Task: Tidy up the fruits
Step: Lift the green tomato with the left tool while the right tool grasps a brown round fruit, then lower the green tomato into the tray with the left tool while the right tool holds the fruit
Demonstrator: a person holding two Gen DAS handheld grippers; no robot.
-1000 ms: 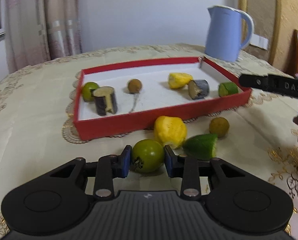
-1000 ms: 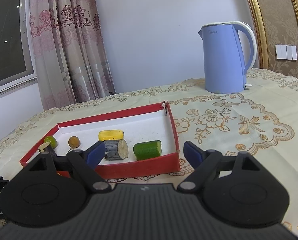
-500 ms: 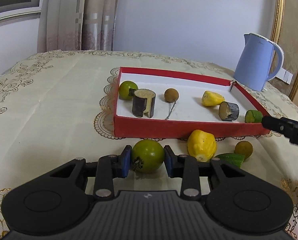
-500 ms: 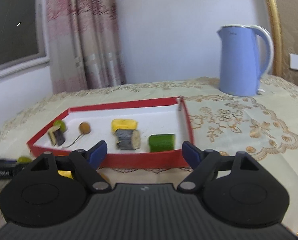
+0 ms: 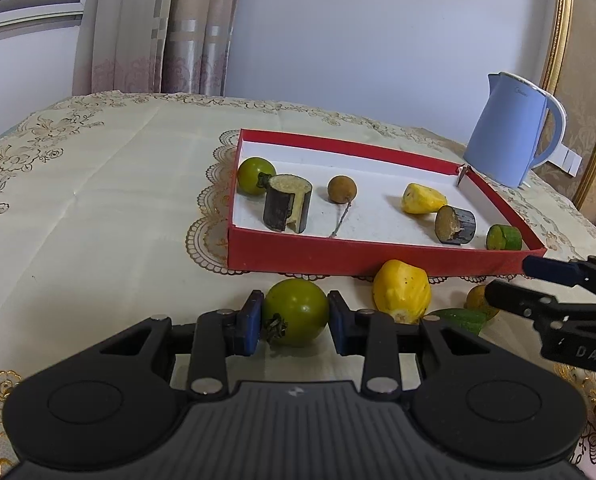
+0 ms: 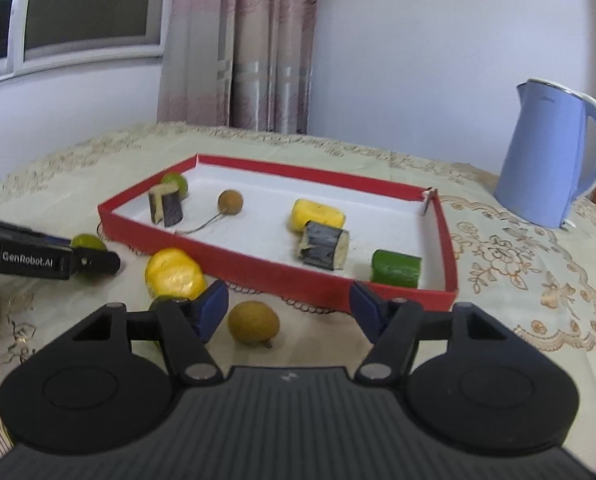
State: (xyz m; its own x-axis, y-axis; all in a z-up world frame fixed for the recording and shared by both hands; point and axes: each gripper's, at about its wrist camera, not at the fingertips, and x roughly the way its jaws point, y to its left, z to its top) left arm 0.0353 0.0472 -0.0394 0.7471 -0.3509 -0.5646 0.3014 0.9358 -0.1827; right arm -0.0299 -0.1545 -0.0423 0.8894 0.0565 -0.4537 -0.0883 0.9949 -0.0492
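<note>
My left gripper (image 5: 296,322) is shut on a green tomato (image 5: 296,312), held just above the tablecloth in front of the red tray (image 5: 337,254). The tray holds another green tomato (image 5: 254,176), two dark cut pieces, a brown longan (image 5: 341,189), a yellow piece (image 5: 421,199) and a green cucumber piece (image 5: 503,237). In front of the tray lie a yellow piece (image 6: 174,274), a brown longan (image 6: 254,323) and a cucumber piece (image 5: 457,317). My right gripper (image 6: 290,310) is open, with the loose longan between its fingers.
A blue kettle (image 6: 549,152) stands at the back right of the table. Curtains and a wall are behind. The right gripper's fingers (image 5: 553,272) reach in from the right in the left wrist view.
The left gripper has swung left and risen with the tomato. The right gripper has dropped toward the fruits in front of the tray; the loose longan now lies between its fingers.
</note>
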